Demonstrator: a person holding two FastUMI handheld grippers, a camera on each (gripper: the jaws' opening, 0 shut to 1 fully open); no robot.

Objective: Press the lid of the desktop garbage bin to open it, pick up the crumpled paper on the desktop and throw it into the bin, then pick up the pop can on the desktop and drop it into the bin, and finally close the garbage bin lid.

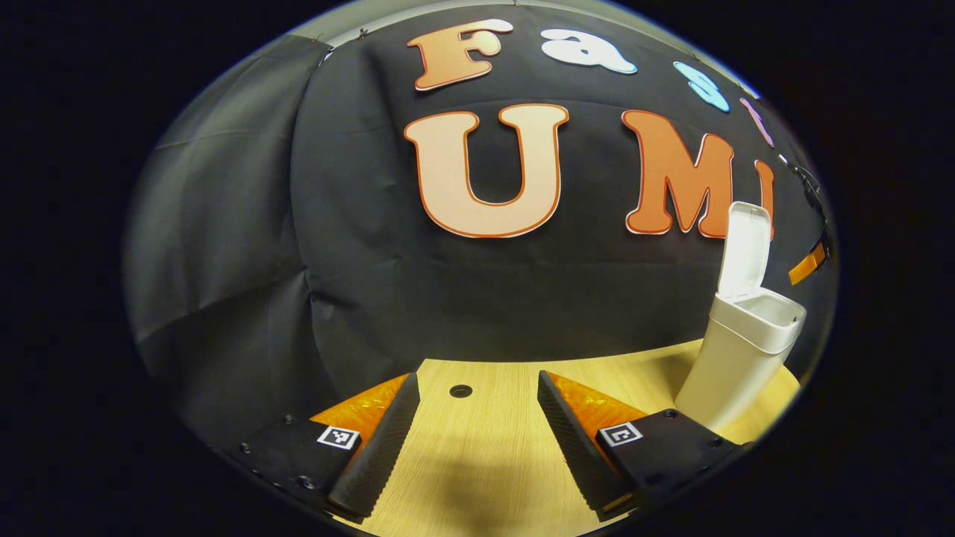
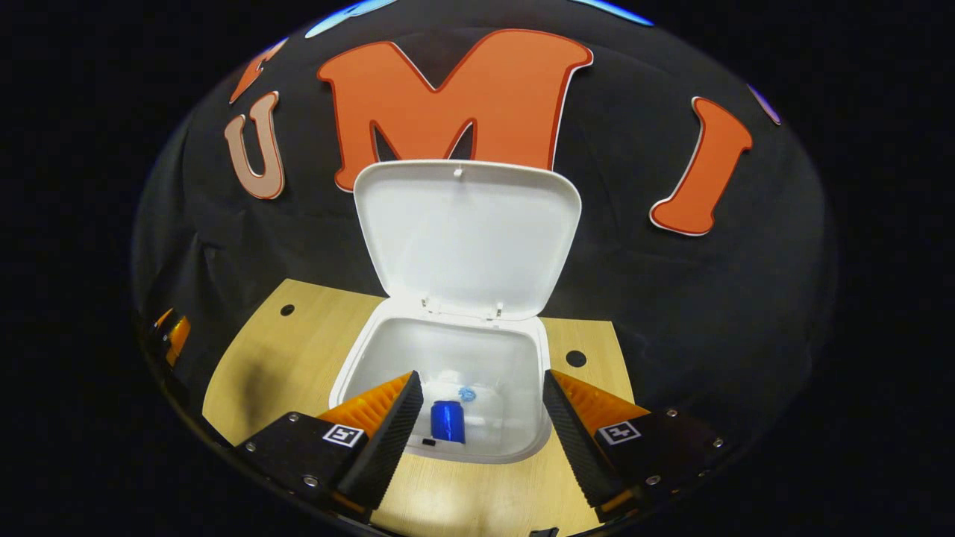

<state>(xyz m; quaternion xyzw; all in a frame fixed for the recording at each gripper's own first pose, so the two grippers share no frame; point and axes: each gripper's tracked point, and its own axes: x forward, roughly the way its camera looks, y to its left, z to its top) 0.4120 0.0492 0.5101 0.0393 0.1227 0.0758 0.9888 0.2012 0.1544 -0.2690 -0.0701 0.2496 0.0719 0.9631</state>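
Observation:
The white desktop bin (image 2: 522,373) stands on the wooden table with its lid (image 2: 466,235) swung up and back. Inside it lie the blue pop can (image 2: 447,422) and the crumpled white paper (image 2: 466,395). My right gripper (image 2: 477,406) hovers open just above the bin's mouth, nothing between its fingers. In the left gripper view the same bin (image 1: 739,358) stands at the far right, lid (image 1: 746,250) upright. My left gripper (image 1: 477,406) is open over bare table, well to the left of the bin.
The wooden table (image 1: 477,477) has small round holes (image 1: 460,391) near its back edge, close to the black cloth wall. In the right gripper view one hole (image 2: 575,358) sits right of the bin, another (image 2: 287,309) to its left.

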